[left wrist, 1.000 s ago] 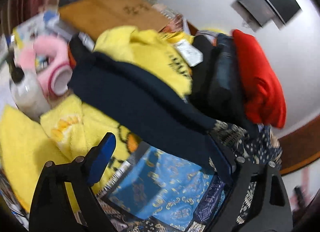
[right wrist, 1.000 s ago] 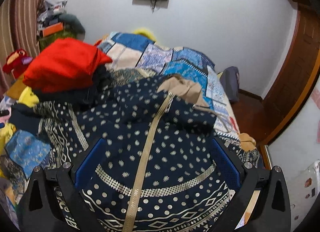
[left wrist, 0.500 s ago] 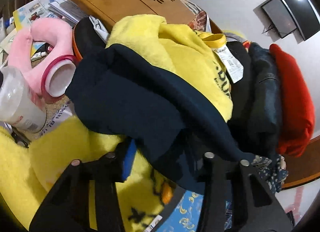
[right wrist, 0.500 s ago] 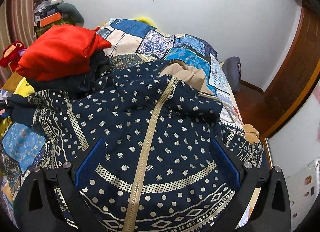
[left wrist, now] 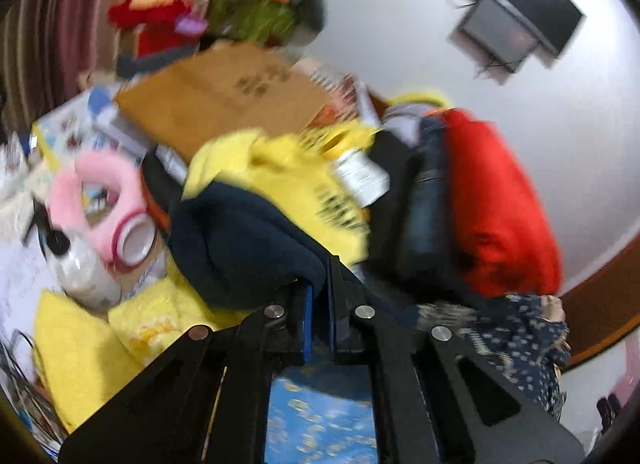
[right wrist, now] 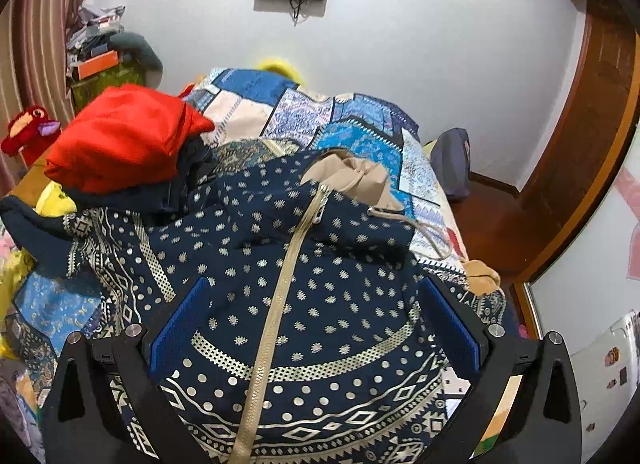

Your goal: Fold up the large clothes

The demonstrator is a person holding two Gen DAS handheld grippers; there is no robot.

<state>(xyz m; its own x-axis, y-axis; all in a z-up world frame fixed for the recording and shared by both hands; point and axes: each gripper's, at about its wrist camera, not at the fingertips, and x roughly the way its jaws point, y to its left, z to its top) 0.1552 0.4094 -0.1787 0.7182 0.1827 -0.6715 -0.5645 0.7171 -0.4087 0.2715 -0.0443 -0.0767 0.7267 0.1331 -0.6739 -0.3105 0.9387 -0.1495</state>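
Observation:
A navy hooded jacket (right wrist: 304, 288) with white dots, a beige zipper and a tan hood lining lies spread front-up on the bed. Its plain navy sleeve (left wrist: 244, 240) stretches to the left. My left gripper (left wrist: 319, 296) is shut on that sleeve, which drapes back over a pile of clothes. The sleeve end also shows at the left edge of the right wrist view (right wrist: 28, 220). My right gripper (right wrist: 316, 324) is open and empty, hovering over the jacket's chest with the zipper between its blue pads.
A pile with a red garment (right wrist: 120, 136), dark jeans (left wrist: 424, 204) and a yellow garment (left wrist: 288, 176) sits left of the jacket. A patchwork bedspread (right wrist: 352, 132) covers the bed. A pink toy (left wrist: 108, 200), a bottle (left wrist: 80, 276) and a wooden board (left wrist: 224, 92) lie beyond.
My left gripper has closed on the navy sleeve and pulled back, lifting it. The right gripper has stayed open over the jacket, drifting only slightly.

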